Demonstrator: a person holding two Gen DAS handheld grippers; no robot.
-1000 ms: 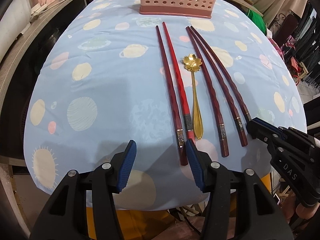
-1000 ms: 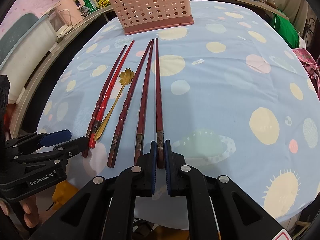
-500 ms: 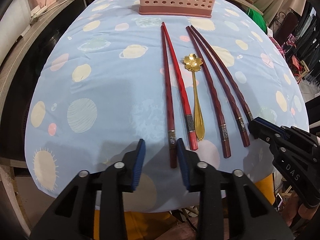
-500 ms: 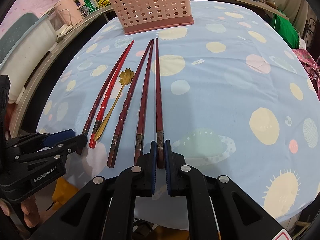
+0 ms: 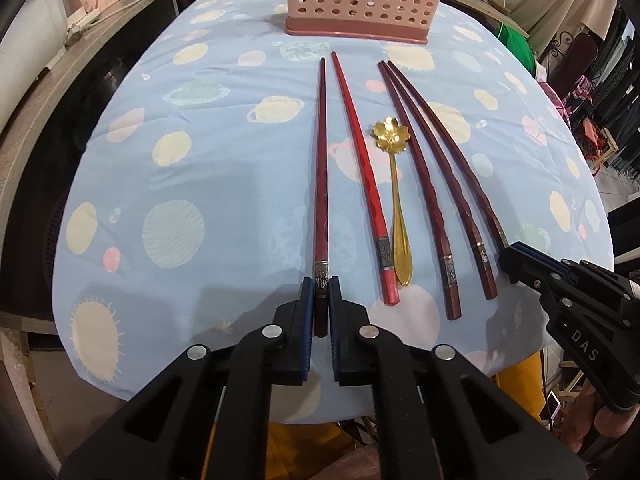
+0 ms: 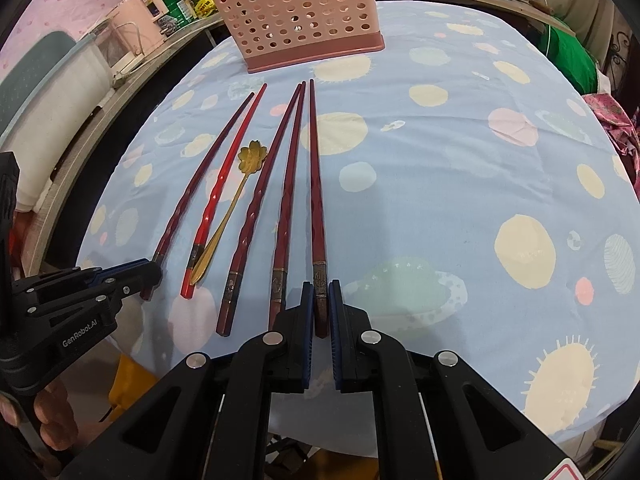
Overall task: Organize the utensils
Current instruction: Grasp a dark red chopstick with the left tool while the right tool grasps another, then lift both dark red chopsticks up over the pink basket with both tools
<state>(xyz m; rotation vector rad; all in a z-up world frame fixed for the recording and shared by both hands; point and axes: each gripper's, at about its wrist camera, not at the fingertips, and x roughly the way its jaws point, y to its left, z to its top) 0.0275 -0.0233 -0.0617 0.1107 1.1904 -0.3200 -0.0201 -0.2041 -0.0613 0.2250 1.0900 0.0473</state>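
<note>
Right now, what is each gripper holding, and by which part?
The left gripper, jaws just closed, pinches the leftmost chopstick at its thick end. The right gripper pinches the rightmost chopstick likewise. Both chopsticks lie on the table.

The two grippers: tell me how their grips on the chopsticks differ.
The left gripper has just been closing onto the leftmost chopstick; the right gripper clamps the rightmost chopstick. The leftmost one lies apart from its neighbours, while the rightmost one's tip nearly meets the next two. Both pinch the thick near end, both sticks flat on the tablecloth.
</note>
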